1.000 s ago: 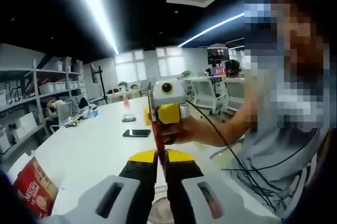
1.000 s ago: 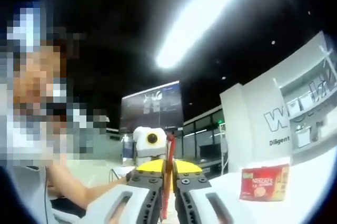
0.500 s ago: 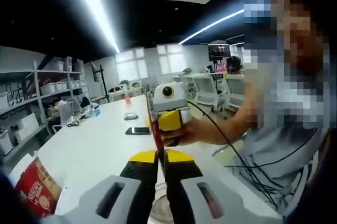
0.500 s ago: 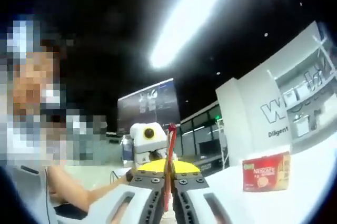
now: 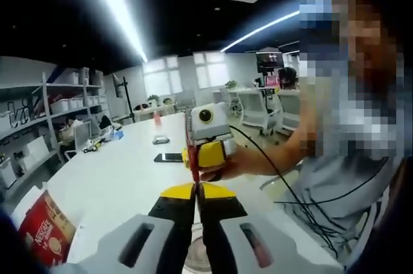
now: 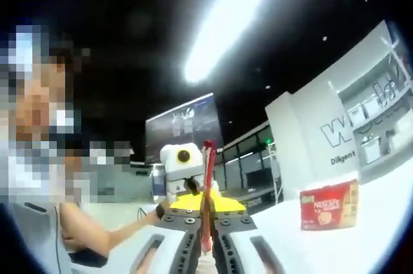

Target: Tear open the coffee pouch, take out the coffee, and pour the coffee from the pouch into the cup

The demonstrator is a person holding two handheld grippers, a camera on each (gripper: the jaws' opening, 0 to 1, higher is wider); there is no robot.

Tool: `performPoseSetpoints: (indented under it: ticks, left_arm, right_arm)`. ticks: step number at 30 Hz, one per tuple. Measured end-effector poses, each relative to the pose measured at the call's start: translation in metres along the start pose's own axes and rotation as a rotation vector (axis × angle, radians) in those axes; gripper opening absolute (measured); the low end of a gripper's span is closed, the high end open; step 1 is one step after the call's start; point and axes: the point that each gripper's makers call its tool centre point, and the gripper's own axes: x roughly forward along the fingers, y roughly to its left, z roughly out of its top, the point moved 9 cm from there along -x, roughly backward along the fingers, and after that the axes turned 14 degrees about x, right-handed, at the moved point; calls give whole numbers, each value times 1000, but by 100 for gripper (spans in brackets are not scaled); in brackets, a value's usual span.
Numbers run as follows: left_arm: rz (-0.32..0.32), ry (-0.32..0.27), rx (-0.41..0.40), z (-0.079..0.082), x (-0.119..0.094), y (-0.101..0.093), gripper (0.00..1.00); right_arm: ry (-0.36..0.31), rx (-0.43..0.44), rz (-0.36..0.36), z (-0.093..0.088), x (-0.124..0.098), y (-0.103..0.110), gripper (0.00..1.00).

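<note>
The red coffee pouch [image 5: 191, 158] shows edge-on as a thin strip, held between both grippers above the white table [image 5: 122, 187]. My left gripper [image 5: 195, 188] is shut on its near end. In the left gripper view the right gripper [image 5: 193, 164], held in a person's hand, grips the pouch's far end. In the right gripper view my right gripper [image 6: 206, 200] is shut on the same red pouch [image 6: 208, 171], and the left gripper [image 6: 187, 187] is just beyond it. A clear cup rim [image 5: 193, 258] peeks out below the left jaws.
A red Nescafe box [image 5: 40, 235] lies at the table's near left and also stands at the right [image 6: 328, 205]. A dark phone [image 5: 169, 156] and small items lie farther along the table. Shelves [image 5: 51, 113] line the left wall. The person sits close on the right.
Both grippers stay shut on the pouch. The right gripper has sunk a little in the left gripper view, and both views have shifted slightly.
</note>
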Motion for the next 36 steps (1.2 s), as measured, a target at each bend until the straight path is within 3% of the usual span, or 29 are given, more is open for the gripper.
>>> performPoseSetpoints:
  ticks: [4, 8, 13, 16, 18, 22, 26, 33, 36]
  left_arm:
    - [1, 6, 9, -3, 2, 0, 10]
    - [5, 1, 4, -2, 3, 0, 6]
    - [-3, 12, -13, -2, 2, -1, 5]
    - [-5, 12, -16, -2, 3, -1, 5]
    - [1, 10, -4, -2, 5, -1, 6]
    - [17, 12, 21, -2, 6, -1, 6]
    - [28, 49, 32, -4, 5, 0, 5]
    - [26, 48, -22, -5, 2, 2, 5]
    - [16, 50, -26, -6, 3, 2, 5]
  right_arm:
    - [-22, 23, 0, 4, 0, -2, 3]
    - [-31, 22, 15, 6, 2, -2, 4]
    - [-6, -36, 14, 5, 5, -2, 11]
    - [4, -37, 25, 6, 5, 1, 3]
    - [7, -53, -1, 8, 6, 1, 3]
    - [-3, 8, -18, 9, 5, -4, 3]
    - [7, 38, -30, 7, 7, -9, 3]
    - [12, -18, 21, 10, 8, -2, 10]
    - [2, -28, 20, 15, 6, 1, 4]
